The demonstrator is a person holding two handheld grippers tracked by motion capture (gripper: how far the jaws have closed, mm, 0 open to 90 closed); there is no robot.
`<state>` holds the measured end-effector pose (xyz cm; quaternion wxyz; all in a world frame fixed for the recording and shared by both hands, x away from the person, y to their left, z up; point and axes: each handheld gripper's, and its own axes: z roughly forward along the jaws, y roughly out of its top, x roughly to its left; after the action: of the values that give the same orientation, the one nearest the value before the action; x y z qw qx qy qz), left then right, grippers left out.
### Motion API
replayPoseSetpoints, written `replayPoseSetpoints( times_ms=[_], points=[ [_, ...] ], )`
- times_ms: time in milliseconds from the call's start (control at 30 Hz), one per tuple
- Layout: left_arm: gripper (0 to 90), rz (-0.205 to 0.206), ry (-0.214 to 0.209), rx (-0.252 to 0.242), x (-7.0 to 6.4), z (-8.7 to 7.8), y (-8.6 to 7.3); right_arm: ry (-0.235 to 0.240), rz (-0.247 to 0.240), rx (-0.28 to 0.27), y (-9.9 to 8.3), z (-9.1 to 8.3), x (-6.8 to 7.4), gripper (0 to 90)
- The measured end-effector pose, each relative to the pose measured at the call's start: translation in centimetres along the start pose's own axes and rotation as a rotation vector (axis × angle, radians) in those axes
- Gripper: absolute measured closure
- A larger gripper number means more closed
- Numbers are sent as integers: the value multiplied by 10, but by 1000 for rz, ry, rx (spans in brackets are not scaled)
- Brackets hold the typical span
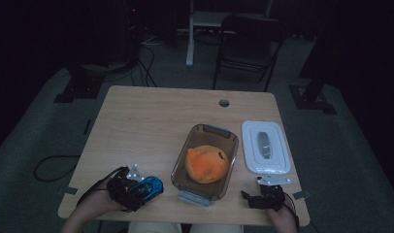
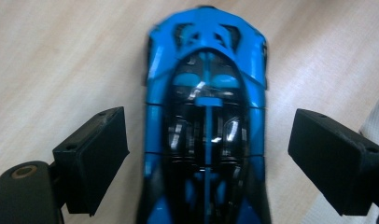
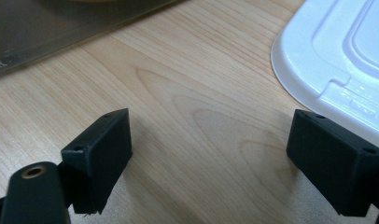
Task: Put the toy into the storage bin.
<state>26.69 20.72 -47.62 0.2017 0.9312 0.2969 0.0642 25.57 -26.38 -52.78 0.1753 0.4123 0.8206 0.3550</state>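
My left gripper [image 2: 206, 158] straddles the car [image 2: 206, 112] near the table's [image 1: 137, 121] front-left corner, jaws spread, not touching. Right gripper [image 3: 211, 158] spread, empty. Risk: closing off-centre could skid the car.

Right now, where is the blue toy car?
In the high view, the blue toy car sits near the table's front-left edge, between the open left gripper's jaws, left of the clear container.

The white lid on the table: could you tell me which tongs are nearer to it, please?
Right. The right tongs sit just below the white lid, open beside its edge. The left tongs are across the container, straddling the blue toy car.
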Motion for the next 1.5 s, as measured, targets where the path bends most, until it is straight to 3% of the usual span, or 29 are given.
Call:
replayPoseSetpoints(
  times_ms=[33,433,600,767,1067,1200,1500],
  points=[
    [111,10,8,24,-2,4,1,0,0,0,0,0,0,135],
    [137,3,43,90,-4,20,3,-1,0,0,0,0,0,135],
    [163,4,16,83,-3,20,3,-4,4,0,0,0,0,135],
    [260,-11,15,70,0,18,2,-4,5,0,0,0,0,135],
    [264,-20,-12,54,4,17,1,-5,5,0,0,0,0,135],
    [289,-49,-20,4,8,8,2,-8,8,0,0,0,0,135],
    [289,-44,-10,10,12,3,7,-23,19,0,1,1,2,135]
  ],
)
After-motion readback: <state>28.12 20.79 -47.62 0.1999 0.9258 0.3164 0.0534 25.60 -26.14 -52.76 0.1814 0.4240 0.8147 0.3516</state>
